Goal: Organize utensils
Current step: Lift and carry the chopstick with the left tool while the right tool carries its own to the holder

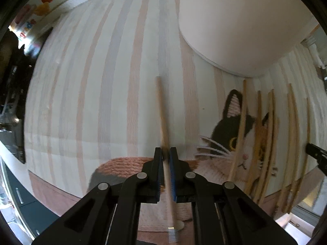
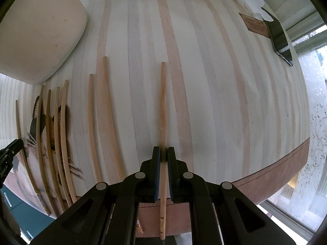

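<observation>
**Two tongs, one chopstick in each**

Both of my tongs reach forward, low over the striped tablecloth [image 2: 204, 81], jaws drawn narrow.

Item 1: my left tongs [image 1: 166, 153] pinch a wooden chopstick [image 1: 162, 110], blurred, its far end pointing away over the cloth and its near end running back between the arms.

Item 2: my right tongs [image 2: 162, 153] pinch a second chopstick [image 2: 162, 102] the same way; ringed grooves show near its back end.

Item 3: loose chopsticks [image 1: 265, 143] lying roughly side by side across the cat picture [image 1: 231, 134] on the cloth, to the right of my left tongs and to the left of my right.

Item 4: a pale rounded container [image 1: 241, 24] beyond the loose sticks.

Left view only: the cat's ear, eye and whiskers clearly; fruit shapes at the far top left.

Right view only: two more chopsticks [image 2: 104, 112] on bare cloth between the pile and my held one; a dark phone [image 2: 281, 40] and a brown card [image 2: 255, 25] at the far right edge; the tip of my other tongs at the left.
</observation>
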Demonstrator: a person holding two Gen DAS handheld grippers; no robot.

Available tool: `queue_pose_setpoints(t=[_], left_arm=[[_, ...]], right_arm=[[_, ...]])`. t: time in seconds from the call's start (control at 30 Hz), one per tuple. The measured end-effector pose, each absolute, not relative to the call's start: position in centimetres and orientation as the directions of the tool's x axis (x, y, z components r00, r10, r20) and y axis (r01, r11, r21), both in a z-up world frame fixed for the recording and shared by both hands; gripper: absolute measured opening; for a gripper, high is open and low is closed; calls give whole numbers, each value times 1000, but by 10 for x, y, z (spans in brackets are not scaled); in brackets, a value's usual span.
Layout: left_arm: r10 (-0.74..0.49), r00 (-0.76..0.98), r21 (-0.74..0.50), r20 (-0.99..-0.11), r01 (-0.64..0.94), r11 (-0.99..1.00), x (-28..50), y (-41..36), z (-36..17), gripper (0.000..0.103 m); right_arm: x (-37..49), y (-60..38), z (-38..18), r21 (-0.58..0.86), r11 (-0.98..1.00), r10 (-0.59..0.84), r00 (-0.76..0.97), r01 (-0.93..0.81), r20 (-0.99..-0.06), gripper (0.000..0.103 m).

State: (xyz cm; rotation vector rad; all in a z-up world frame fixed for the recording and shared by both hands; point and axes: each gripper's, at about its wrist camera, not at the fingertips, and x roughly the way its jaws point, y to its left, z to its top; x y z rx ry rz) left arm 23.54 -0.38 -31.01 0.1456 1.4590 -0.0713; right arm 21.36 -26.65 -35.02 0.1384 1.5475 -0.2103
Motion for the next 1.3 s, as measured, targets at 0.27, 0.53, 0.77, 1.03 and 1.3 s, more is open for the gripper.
queue_pose_setpoints(t=[0.27, 0.53, 0.77, 1.03, 1.3], left_arm=[[77, 242, 106, -967, 108, 989, 233, 10, -273, 4], [84, 356, 120, -931, 81, 990, 237, 19, -230, 4], [74, 446, 96, -892, 26, 995, 240, 28, -188, 4], [21, 562, 2, -827, -35, 999, 240, 48, -117, 4], [-75, 697, -148, -713, -45, 988, 239, 65, -17, 4]], right_arm=[[194, -274, -334, -13, 962, -37, 84, 272, -996, 7], [187, -276, -283, 6, 959, -58, 216, 285, -975, 7], [196, -271, -226, 40, 963, -52, 328, 268, -943, 7], [213, -259, -168, 117, 963, -11, 469, 242, -883, 7], [239, -245, -85, 239, 956, 84, 624, 168, -777, 7]])
